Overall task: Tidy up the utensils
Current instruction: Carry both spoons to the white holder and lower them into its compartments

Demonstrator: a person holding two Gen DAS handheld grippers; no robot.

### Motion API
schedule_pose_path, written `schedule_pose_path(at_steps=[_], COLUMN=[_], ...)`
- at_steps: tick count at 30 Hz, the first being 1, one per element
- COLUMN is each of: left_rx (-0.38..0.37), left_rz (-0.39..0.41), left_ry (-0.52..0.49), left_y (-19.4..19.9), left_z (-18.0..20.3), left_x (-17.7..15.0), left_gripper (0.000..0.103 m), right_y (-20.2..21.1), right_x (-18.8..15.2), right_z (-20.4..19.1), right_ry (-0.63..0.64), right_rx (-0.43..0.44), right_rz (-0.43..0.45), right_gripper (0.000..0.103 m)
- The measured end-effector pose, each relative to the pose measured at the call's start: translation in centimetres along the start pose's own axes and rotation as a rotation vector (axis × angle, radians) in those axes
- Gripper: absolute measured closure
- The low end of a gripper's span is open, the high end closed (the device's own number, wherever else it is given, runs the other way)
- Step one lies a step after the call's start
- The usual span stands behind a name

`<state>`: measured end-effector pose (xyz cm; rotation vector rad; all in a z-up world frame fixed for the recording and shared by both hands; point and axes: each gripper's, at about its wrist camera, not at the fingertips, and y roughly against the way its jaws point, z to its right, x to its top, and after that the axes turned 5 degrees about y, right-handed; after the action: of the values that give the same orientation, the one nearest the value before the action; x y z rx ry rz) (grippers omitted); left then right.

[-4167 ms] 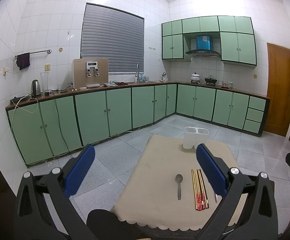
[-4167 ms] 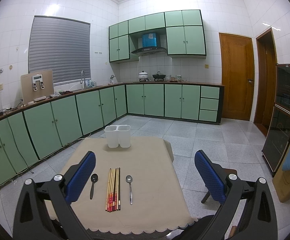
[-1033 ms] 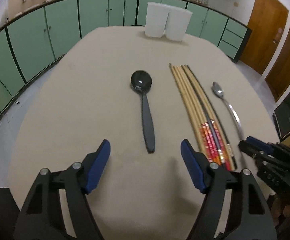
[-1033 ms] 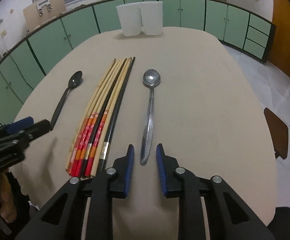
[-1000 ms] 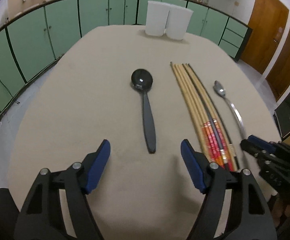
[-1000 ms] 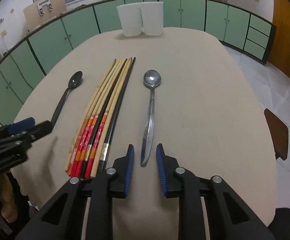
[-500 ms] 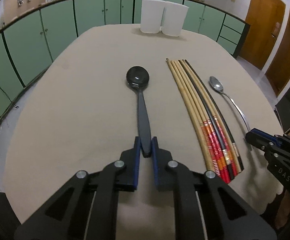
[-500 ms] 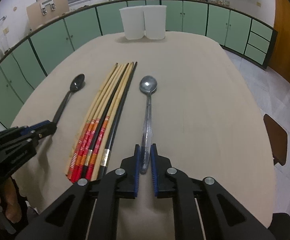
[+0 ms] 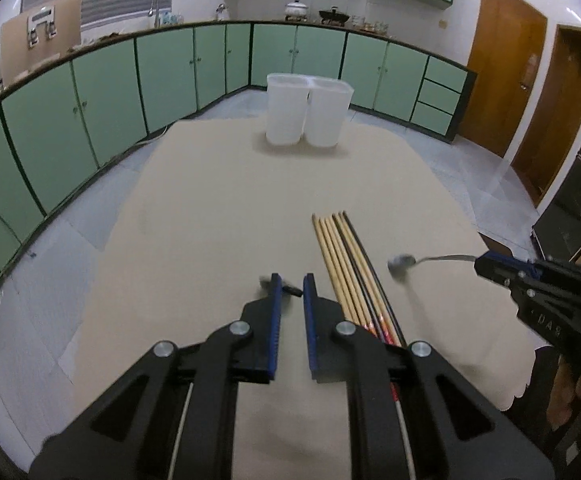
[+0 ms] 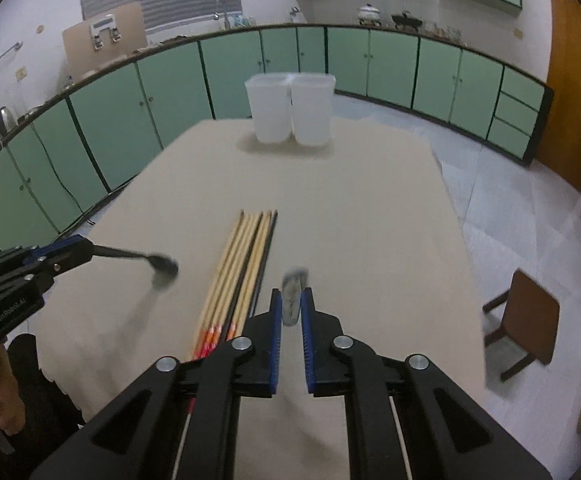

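Above the table [image 9: 210,208], both jaws nearly closed — left gripper [image 9: 289,285] pinching black spoon [image 10: 162,266], right gripper [image 10: 291,300] apparently metal spoon [image 9: 404,261].

Open counter [image 9: 218,208] stretches ahead to the twin white holder [image 9: 308,114] at the far edge; only the chopsticks [image 10: 246,256] lie between, low and flat.

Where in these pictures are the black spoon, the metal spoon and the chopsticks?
black spoon [image 10: 162,266], right wrist view, on its bowl.
metal spoon [image 9: 401,261], left wrist view, on its bowl.
chopsticks [image 10: 250,248], right wrist view, mid-length on the bundle.
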<state>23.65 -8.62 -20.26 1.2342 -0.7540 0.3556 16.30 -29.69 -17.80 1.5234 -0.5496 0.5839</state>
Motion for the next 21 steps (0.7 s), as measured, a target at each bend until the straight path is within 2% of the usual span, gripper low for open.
schedule_pose_path(at_steps=[15,21], left_rx=[-0.105,-0.117], left_rz=[-0.058,-0.053], left_ry=[-0.028,-0.068], left_y=[0.4,-0.1], left_z=[-0.3,0.1], left_x=[5.1,8.1], left_gripper=[0.094,0.094], right_y=[0.0,-0.1], right_x=[5.9,8.2], right_z=[2.1,2.7], right_ry=[0.024,0.048], right_rx=[0.094,0.106], right_rz=[-0.078,-0.095], right_gripper=[0.094,0.094])
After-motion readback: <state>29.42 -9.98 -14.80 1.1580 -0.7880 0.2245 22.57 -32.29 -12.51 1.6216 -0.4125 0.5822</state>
